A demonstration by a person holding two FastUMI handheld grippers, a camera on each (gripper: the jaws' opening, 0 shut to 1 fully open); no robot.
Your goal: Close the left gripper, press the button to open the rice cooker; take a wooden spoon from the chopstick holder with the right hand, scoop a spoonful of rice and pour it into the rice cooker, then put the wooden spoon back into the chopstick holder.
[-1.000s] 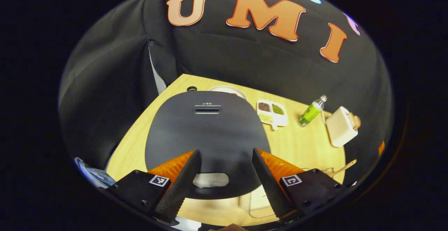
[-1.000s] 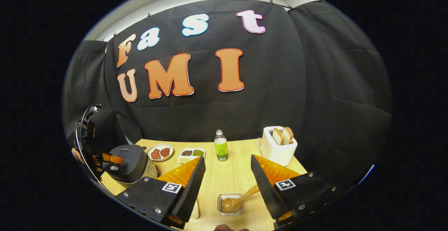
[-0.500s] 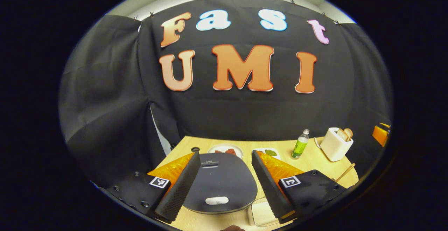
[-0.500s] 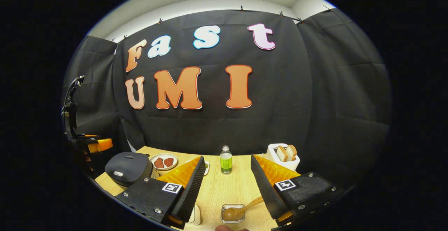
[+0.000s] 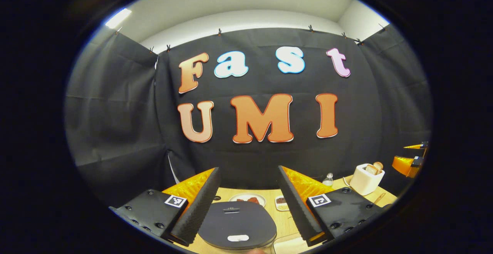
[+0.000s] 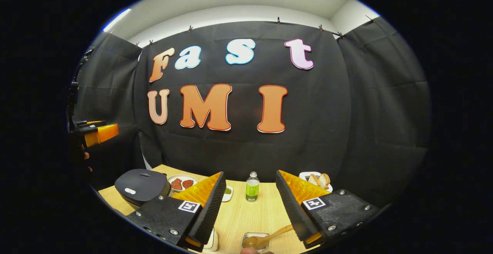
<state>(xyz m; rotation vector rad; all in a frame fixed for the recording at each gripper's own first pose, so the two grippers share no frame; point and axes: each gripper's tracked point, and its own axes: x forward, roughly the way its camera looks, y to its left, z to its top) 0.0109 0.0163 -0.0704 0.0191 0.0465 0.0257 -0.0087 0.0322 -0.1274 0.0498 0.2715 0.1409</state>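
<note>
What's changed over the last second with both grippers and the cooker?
Both grippers rose and tilted up: the left gripper lifted away from the rice cooker, and the right gripper climbed too. Both stayed open and empty. The cooker's lid is still shut and the wooden spoon untouched.

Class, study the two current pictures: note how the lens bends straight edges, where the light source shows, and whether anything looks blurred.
Left gripper view: the fisheye bows the wall's top edge; a bright ceiling light glares at upper left; the rice cooker lid looks sharp with a soft sheen. Right gripper view: the table edge curves, and the wooden spoon is slightly soft near the bottom.
</note>
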